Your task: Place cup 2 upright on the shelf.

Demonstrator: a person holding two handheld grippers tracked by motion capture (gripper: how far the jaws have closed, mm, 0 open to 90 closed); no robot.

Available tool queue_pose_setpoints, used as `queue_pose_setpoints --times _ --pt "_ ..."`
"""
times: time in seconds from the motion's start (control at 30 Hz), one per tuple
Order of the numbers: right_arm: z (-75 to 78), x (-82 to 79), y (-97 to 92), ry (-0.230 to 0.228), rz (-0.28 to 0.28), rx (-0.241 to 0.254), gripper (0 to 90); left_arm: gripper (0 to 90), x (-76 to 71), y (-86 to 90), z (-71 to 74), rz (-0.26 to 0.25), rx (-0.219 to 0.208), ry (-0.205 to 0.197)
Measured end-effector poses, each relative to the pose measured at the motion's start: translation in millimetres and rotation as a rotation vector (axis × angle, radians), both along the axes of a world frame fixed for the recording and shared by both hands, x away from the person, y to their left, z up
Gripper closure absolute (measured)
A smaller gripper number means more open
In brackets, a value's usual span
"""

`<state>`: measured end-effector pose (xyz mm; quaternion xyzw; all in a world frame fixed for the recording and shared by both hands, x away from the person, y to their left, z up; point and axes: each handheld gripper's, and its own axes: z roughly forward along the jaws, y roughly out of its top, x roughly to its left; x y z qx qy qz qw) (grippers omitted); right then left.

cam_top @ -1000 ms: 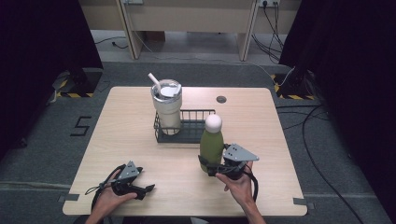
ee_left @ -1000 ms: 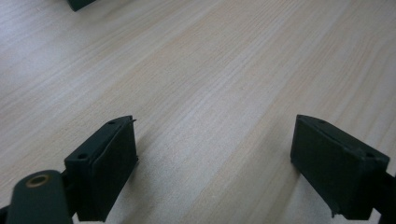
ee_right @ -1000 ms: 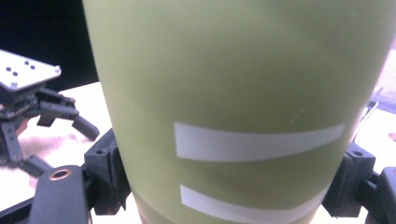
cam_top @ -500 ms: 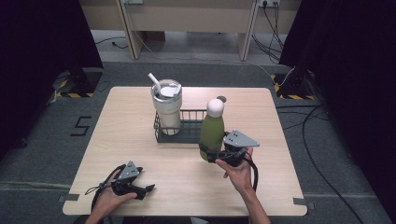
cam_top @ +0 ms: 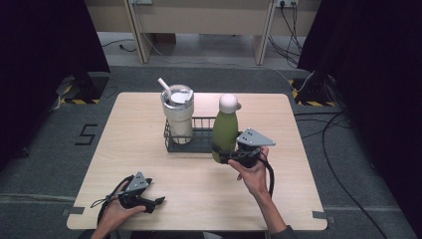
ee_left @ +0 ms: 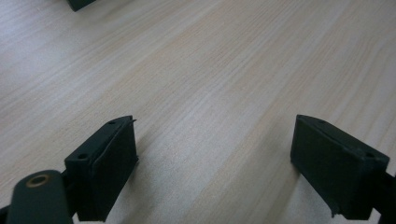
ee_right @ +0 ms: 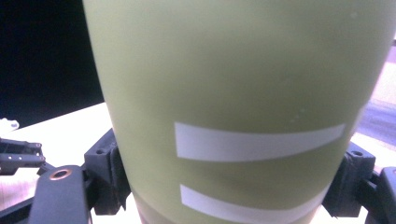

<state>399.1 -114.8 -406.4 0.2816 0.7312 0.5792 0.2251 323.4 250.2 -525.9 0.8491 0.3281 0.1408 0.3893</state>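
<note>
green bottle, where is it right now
In the high view the green bottle stands upright right of centre, clamped low on its body by the right gripper, at the right end of the wire basket holding the tumbler.

A matt green bottle with a smooth, pale rounded cap, white stripes printed on its body, stands upright in the right gripper, whose black jaw pads look dull and rubbery. At 11 o'clock from it, a glossy cream tumbler with a clear plastic lid and white straw sits in a black wire basket. The table is pale wood-grain laminate, smooth with a soft sheen. At 7 o'clock, the left gripper shows matt black plastic and a grey metal plate.
</note>
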Motion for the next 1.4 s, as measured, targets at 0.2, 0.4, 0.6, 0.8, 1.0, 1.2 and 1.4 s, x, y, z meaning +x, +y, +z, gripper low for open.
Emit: queue_pose_setpoints --times 0.2,0.4,0.6,0.8,1.0,1.2,1.4 --pt "10.4 7.4 3.4 -0.007 -0.003 0.009 20.7 13.8 -0.1 0.0 0.0 0.000 -0.001 0.000" --pt "17.9 13.9 6.3 0.000 -0.003 0.014 20.7 13.9 0.0 0.1 0.0 -0.001 -0.001 0.001" --pt "24.0 28.0 9.0 0.019 -0.012 0.030 20.7 14.1 -0.1 0.0 0.0 -0.001 -0.002 -0.001" --pt "28.0 40.6 12.4 0.018 -0.029 0.024 20.7 14.1 0.1 0.1 0.1 -0.002 -0.001 -0.001" --pt "31.7 52.7 17.2 0.015 -0.041 0.023 20.7 14.1 -0.1 -0.1 0.1 -0.001 -0.005 0.001" --pt "34.6 66.4 24.1 0.015 -0.057 0.011 20.7 14.2 -0.2 -0.1 0.1 -0.002 -0.004 0.001" --pt "31.7 79.1 30.3 0.028 -0.069 0.013 20.7 14.2 -0.1 0.1 0.3 -0.004 -0.002 0.002"
